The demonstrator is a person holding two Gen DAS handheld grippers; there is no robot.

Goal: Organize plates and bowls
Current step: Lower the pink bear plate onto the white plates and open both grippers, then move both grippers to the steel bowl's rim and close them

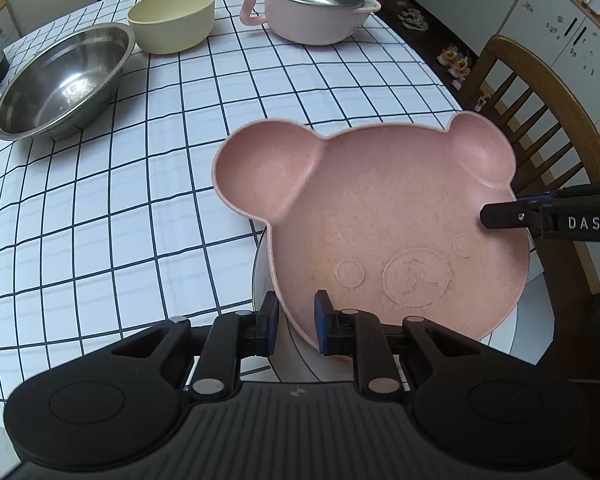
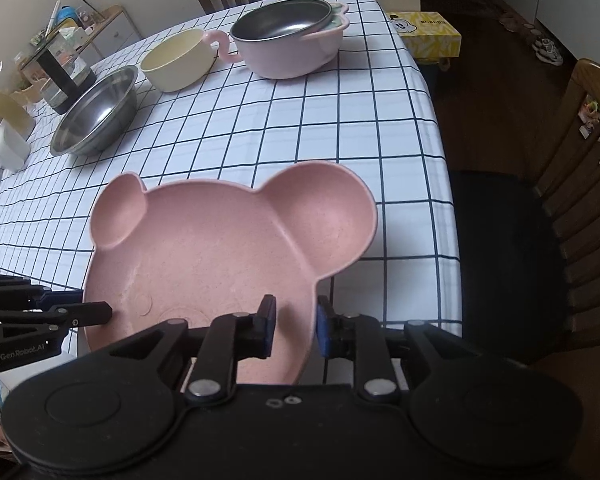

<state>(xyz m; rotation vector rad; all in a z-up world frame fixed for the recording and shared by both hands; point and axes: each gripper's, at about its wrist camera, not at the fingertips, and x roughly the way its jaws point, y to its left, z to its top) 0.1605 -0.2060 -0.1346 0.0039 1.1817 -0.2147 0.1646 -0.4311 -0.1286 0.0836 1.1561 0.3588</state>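
Note:
A pink bear-shaped plate (image 1: pixel 380 208) (image 2: pixel 220 248) with two ear compartments sits at the near edge of the checked table, over a white plate (image 1: pixel 262 276). My left gripper (image 1: pixel 296 318) is shut on the plate's rim at the chin, one finger inside and one outside. In the right wrist view the left gripper (image 2: pixel 94 305) comes in from the left edge. My right gripper (image 2: pixel 296 320) straddles the rim below the large ear. Its jaws stand apart and the inner pad is clear of the wall. In the left wrist view the right gripper (image 1: pixel 500 208) enters from the right.
A steel bowl (image 1: pixel 64 84), a cream bowl (image 1: pixel 172 20) and a pink pot with a steel liner (image 1: pixel 316 8) stand at the far side. A wooden chair (image 1: pixel 540 120) is to the right. A yellow tissue box (image 2: pixel 428 36) sits past the table's right edge.

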